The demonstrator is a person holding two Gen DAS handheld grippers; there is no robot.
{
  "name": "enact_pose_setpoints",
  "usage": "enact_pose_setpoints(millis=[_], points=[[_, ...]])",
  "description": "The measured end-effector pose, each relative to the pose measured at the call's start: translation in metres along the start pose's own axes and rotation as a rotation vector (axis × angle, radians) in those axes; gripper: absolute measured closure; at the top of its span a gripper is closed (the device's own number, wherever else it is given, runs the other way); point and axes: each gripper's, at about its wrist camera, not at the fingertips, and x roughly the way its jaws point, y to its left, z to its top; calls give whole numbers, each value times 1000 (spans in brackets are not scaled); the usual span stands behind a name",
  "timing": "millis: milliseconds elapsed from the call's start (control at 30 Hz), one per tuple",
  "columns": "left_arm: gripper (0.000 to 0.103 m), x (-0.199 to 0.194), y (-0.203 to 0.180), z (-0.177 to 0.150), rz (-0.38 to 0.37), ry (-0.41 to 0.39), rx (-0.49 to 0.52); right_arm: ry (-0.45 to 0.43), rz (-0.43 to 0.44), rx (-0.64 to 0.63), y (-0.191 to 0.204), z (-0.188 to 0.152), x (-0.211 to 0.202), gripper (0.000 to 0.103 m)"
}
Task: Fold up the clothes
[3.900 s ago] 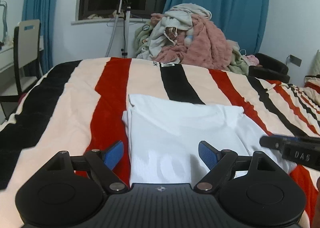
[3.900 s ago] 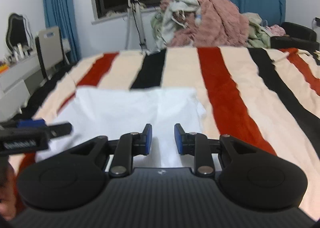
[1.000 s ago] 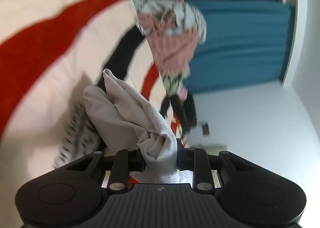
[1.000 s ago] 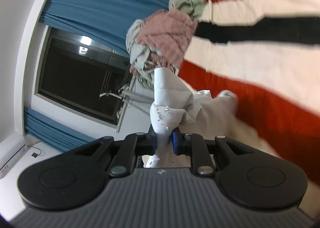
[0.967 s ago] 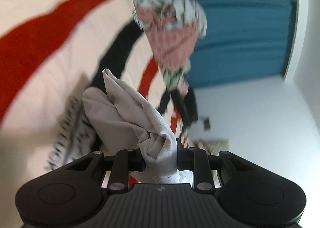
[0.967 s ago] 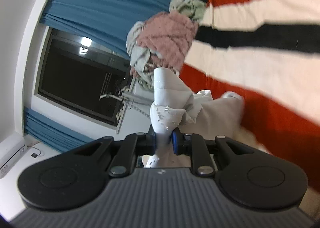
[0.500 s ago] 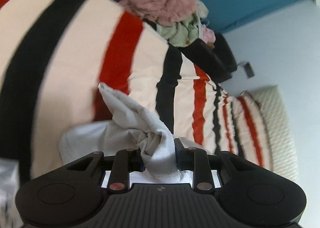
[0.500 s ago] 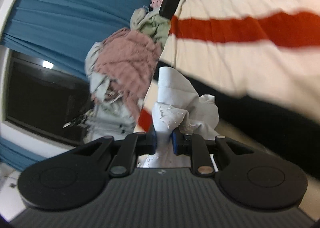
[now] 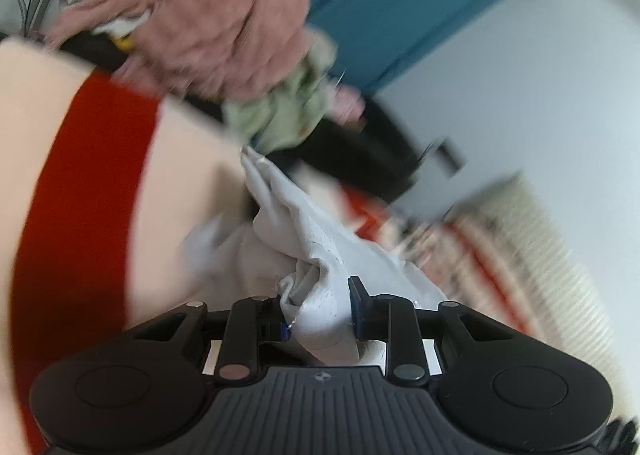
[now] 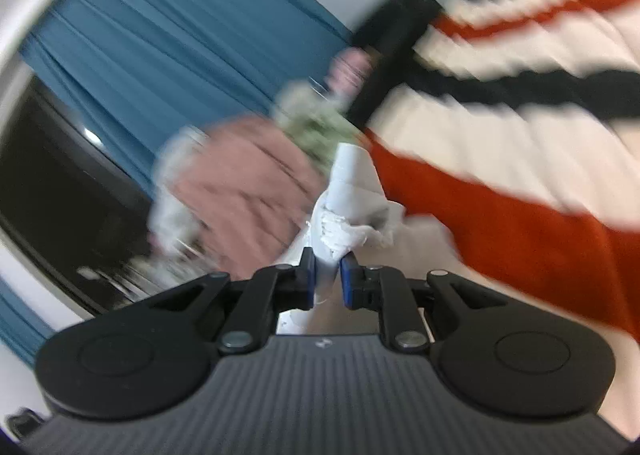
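A white T-shirt (image 9: 316, 255) is bunched up between the blue pads of my left gripper (image 9: 320, 315), which is shut on it. The same white T-shirt (image 10: 352, 191) sticks up in a crumpled fold from my right gripper (image 10: 327, 275), also shut on the cloth. Both views are tilted and blurred by motion. The rest of the shirt hangs below the fingers and is mostly hidden. Under both grippers lies the striped bedspread (image 9: 100, 159) in red, cream and black, seen as the bedspread (image 10: 500, 183) in the right wrist view.
A heap of clothes with a pink blanket (image 9: 224, 23) lies at the far end of the bed, seen as the pink blanket (image 10: 248, 183) on the right wrist side. Blue curtains (image 10: 180, 55), a dark window (image 10: 52, 191) and a black chair (image 9: 360, 159) stand behind.
Both grippers, open over the flat shirt earlier, now hold it bunched. In the last second both views have swung toward the clothes heap and wall, with strong blur.
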Motion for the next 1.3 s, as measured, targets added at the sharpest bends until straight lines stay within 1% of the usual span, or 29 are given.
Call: enact_pose_setpoints(millis=[67,100,133,300,367,400,433,500,567,700,767,833,867,900,933,967,1000,1033,1067,1100,1133,1200,1300], points=[[73,6,14,-27,57,54,61,70,-58,28,-26,-26,2,87],[71,3,19,-39,82,68,91,96,-77,32,-30,-34,-1,87],[70,-3,19,-47,98,73,113,106,-87,24,-27,-37,-9,87],[68,-51,-3,-57,131,58,173,156,-140,-16,-9,-49,-47,87],[63,-71,-12,-62,145,52,197,176,-161,-31,-2,-54,-62,87],[59,-81,-16,-64,151,49,209,186,-171,-39,2,-56,-69,87],[57,-92,-23,-64,156,43,227,196,-181,-47,5,-59,-77,87],[56,-123,-47,-63,163,19,273,208,-194,-72,16,-62,-94,87],[51,-156,-71,-61,166,-9,306,189,-174,-131,39,-61,-119,87],[32,-232,-118,-72,173,-90,376,152,-135,-248,85,-58,-168,86],[28,-267,-137,-82,171,-117,414,134,-114,-308,107,-57,-194,86],[20,-302,-154,-92,173,-145,438,120,-102,-362,125,-61,-222,85],[19,-319,-162,-97,175,-160,448,114,-99,-386,133,-63,-235,84],[16,-335,-169,-102,177,-175,458,106,-92,-410,141,-66,-249,80],[11,-351,-174,-107,178,-192,471,95,-80,-433,149,-68,-262,77],[8,-365,-180,-113,181,-205,485,84,-69,-457,157,-70,-276,69],[4,-379,-185,-120,187,-215,501,68,-55,-480,164,-73,-290,54],[3,-393,-191,-126,194,-226,516,46,-38,-503,170,-76,-303,45],[1,-407,-197,-132,200,-237,531,24,-20,-525,175,-79,-316,26],[0,-420,-202,-139,208,-249,545,1,-3,-544,180,-82,-327,12],[0,-431,-207,-145,216,-262,558,-21,15,-564,184,-85,-338,8],[0,-452,-212,-158,226,-295,565,-53,30,-593,188,-91,-356,8],[0,-480,-218,-177,235,-349,571,-74,32,-615,187,-101,-370,8]])
